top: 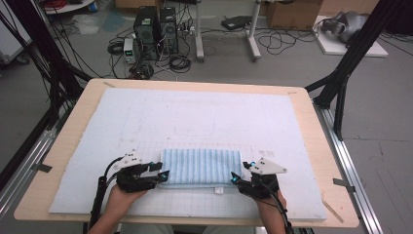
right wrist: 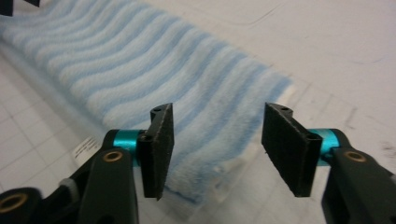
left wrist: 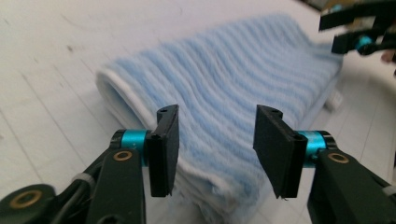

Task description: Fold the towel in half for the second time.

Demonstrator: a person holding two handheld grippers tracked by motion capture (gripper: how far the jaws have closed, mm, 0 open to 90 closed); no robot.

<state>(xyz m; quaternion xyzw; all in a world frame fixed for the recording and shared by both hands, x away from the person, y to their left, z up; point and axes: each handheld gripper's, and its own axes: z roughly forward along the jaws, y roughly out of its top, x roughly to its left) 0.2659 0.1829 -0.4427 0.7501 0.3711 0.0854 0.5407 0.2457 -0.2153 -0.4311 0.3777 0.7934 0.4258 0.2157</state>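
Towel's (left wrist: 243, 70) far end blurred — label (right wrist: 86, 148) print too small to read

Folded towel (top: 201, 166) on mat (top: 195, 117), grippers flanking.

Wooden surface (top: 63, 146) w/ pale blue mat (top: 204, 112); behind on floor: 2 black PC towers (top: 156, 31), cardboard box (top: 292, 13)

Bright, even light; soft shadows; gripper views blurred.
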